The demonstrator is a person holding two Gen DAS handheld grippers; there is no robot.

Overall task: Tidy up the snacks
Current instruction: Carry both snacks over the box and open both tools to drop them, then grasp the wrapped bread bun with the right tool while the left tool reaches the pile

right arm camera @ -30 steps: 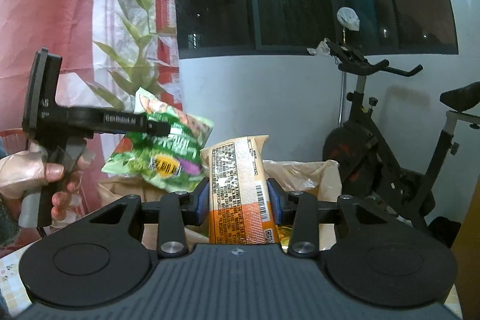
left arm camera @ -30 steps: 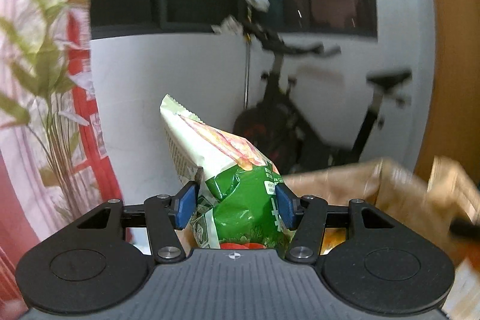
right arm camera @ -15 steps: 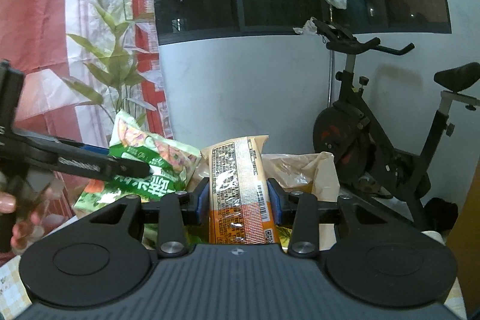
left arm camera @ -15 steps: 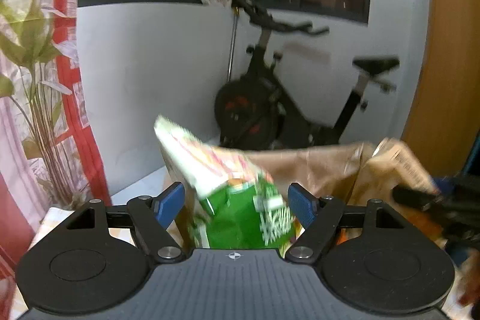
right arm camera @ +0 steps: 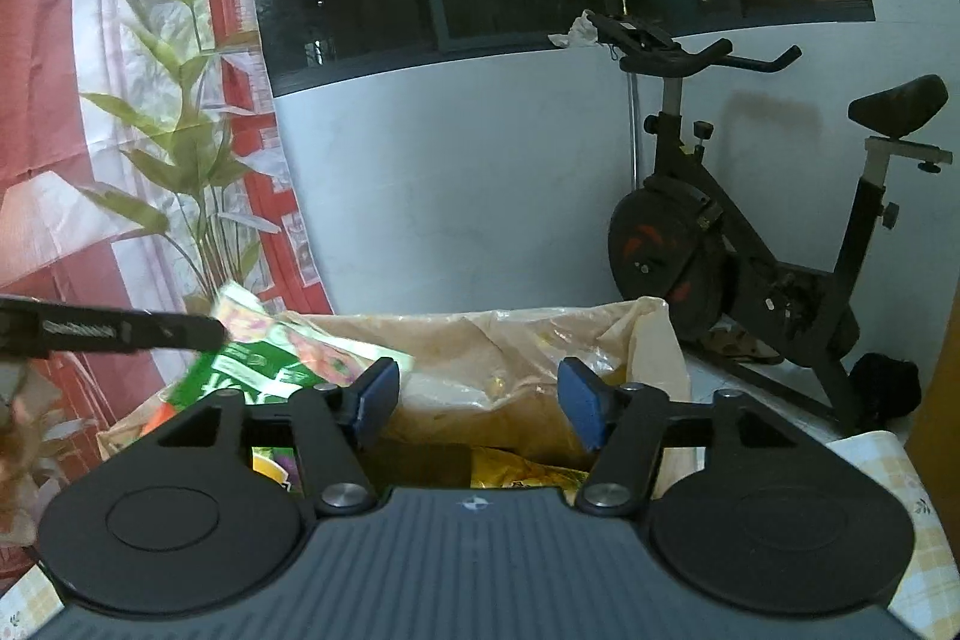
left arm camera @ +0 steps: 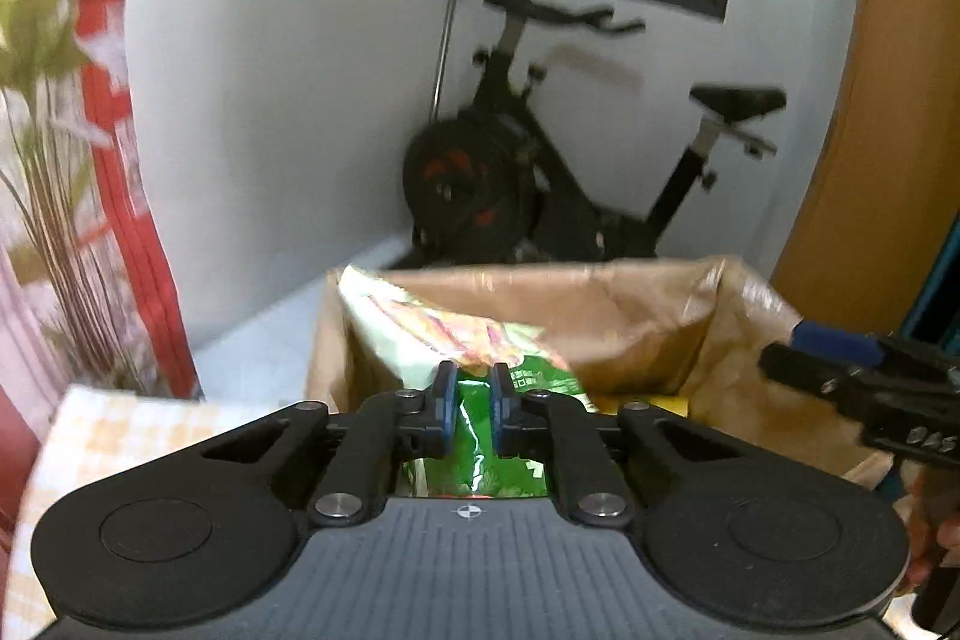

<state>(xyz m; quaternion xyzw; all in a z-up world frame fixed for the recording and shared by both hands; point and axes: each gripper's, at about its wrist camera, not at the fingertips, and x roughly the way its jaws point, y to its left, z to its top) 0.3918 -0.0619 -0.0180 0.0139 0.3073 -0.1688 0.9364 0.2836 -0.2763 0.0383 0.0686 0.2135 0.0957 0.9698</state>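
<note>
A green and white snack bag (left arm camera: 432, 334) leans inside the open brown paper bag (left arm camera: 630, 304). My left gripper (left arm camera: 471, 403) is nearly shut just above the snack bag's green part; I cannot tell if it pinches the bag. In the right wrist view the same snack bag (right arm camera: 270, 358) rests at the paper bag's (right arm camera: 480, 358) left side, under the other gripper's finger. My right gripper (right arm camera: 477, 394) is open and empty above the paper bag. Yellow packets (right arm camera: 522, 472) lie inside.
An exercise bike (right arm camera: 750, 244) stands against the white wall behind the bag. A red curtain with a leaf print (right arm camera: 150, 130) hangs at the left. A checked tablecloth (left arm camera: 120, 424) covers the table. A wooden door (left arm camera: 888, 100) is at the right.
My right gripper has opened and the orange packet is gone from it. My left gripper opened, let the green snack bag drop into the paper bag, then closed up again.
</note>
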